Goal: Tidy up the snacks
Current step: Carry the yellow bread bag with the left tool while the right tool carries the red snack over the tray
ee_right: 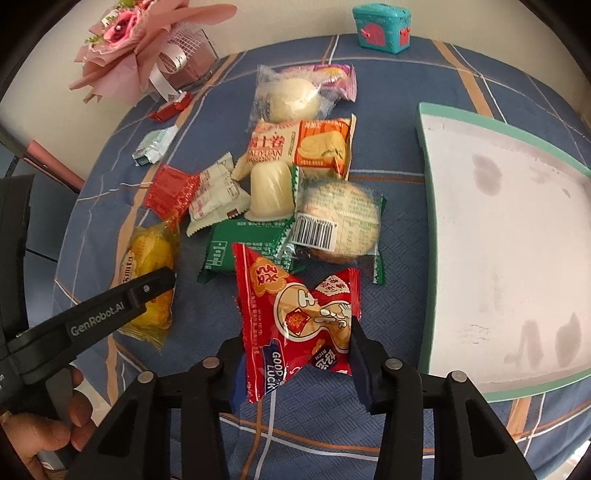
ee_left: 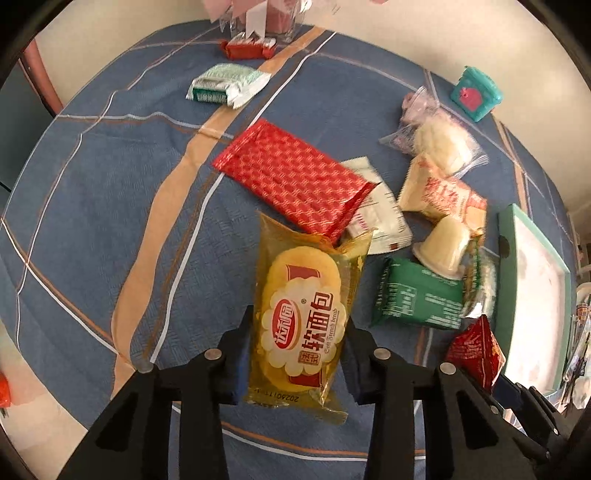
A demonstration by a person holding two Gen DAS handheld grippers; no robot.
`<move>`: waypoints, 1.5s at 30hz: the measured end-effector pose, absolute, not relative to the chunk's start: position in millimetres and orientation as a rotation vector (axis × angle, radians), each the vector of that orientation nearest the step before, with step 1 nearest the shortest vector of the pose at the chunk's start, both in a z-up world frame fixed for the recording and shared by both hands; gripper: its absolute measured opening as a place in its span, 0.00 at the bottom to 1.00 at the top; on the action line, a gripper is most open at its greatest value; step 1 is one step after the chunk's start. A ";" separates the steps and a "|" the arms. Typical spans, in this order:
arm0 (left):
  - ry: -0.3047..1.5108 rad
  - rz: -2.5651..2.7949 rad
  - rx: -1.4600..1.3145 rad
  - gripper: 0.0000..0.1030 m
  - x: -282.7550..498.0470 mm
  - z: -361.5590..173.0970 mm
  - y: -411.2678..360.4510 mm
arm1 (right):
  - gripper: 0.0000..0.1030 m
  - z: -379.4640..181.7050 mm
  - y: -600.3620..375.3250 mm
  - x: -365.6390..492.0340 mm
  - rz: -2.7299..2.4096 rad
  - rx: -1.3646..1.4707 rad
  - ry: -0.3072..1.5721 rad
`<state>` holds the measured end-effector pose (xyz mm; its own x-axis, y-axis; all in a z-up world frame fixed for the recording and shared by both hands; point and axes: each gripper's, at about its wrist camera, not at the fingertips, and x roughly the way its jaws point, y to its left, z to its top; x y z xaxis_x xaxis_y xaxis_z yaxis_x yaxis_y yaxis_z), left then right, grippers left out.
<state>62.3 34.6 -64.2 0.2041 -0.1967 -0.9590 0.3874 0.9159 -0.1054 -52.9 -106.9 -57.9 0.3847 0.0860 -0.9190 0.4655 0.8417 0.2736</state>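
My left gripper (ee_left: pixel 299 325) is shut on a yellow soft-bread packet (ee_left: pixel 301 317), which also shows in the right wrist view (ee_right: pixel 149 269) with the left gripper's finger (ee_right: pixel 147 290) across it. My right gripper (ee_right: pixel 295 339) is shut on a red snack packet (ee_right: pixel 295 325), seen at the right in the left wrist view (ee_left: pixel 476 354). A pile of snacks lies on the blue cloth: a green packet (ee_right: pixel 243 243), a white jelly cup (ee_right: pixel 271 192), a round cake in clear wrap (ee_right: pixel 341 221), a cream-and-orange packet (ee_right: pixel 303 147). A white tray with a green rim (ee_right: pixel 424 155) lies to the right.
A red patterned packet (ee_left: pixel 295 173), a pale green packet (ee_left: pixel 225 85) and a small red candy (ee_left: pixel 247 50) lie farther out. A pink flower bouquet (ee_right: pixel 140 40) and a teal toy chest (ee_right: pixel 382 26) stand at the table's far edge. A hand (ee_right: pixel 44 435) holds the left gripper.
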 end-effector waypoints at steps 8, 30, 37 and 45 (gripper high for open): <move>1.215 -0.438 0.150 0.40 51.9 -22.7 33.4 | 0.46 -31.0 -112.9 -62.7 -0.238 0.575 1.069; 1.128 -0.601 0.235 0.40 21.5 18.7 -72.6 | 0.46 -13.2 -219.8 -92.4 -0.551 0.676 0.960; 1.133 -0.684 0.306 0.40 4.9 10.8 -135.6 | 0.46 -10.2 -260.0 -105.9 -0.683 0.672 0.947; 1.134 -0.745 0.375 0.41 -4.1 -8.4 -190.0 | 0.46 -27.1 -308.4 -117.0 -0.812 0.695 0.971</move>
<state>-4.1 -190.0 -8.4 0.2215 -0.3424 -0.9131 0.7021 0.7058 -0.0944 -117.0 -308.4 -27.1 0.3284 -0.2750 -0.9036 0.8406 0.5213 0.1469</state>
